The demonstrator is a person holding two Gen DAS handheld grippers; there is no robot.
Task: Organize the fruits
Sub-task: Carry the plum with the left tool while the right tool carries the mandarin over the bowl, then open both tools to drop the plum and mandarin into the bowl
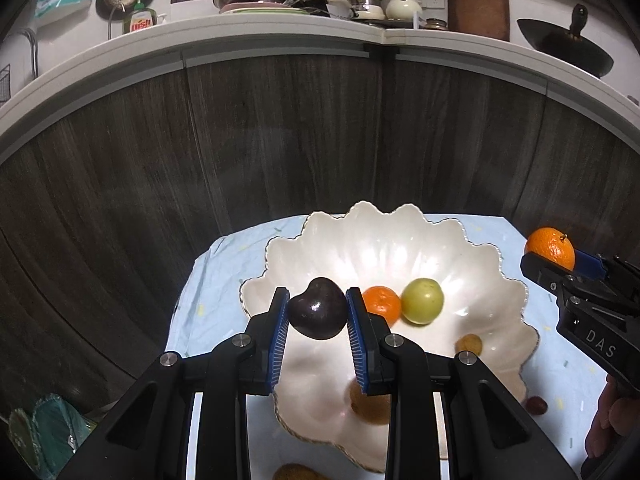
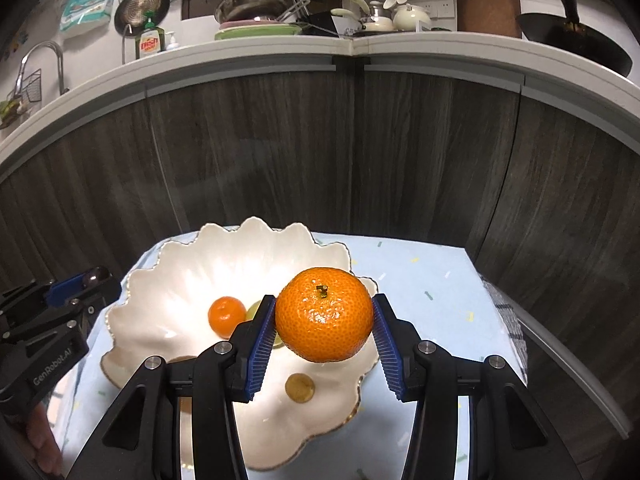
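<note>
Fruit is on its way to the bowl (image 1: 400, 240), I judge, with both grippers loaded. From the left wrist, the left gripper (image 1: 317, 312) pinches a dark, glossy plum (image 1: 317, 314) above the near side of the scalloped white bowl, which already holds a small orange (image 1: 382, 300) and a green fruit (image 1: 422, 301). From the right wrist, the right gripper (image 2: 324, 316) clamps a big orange (image 2: 324, 314), pebbled, stem up, over the bowl's right rim. Next move: lower each into a free spot, then part the fingers gently.
</note>
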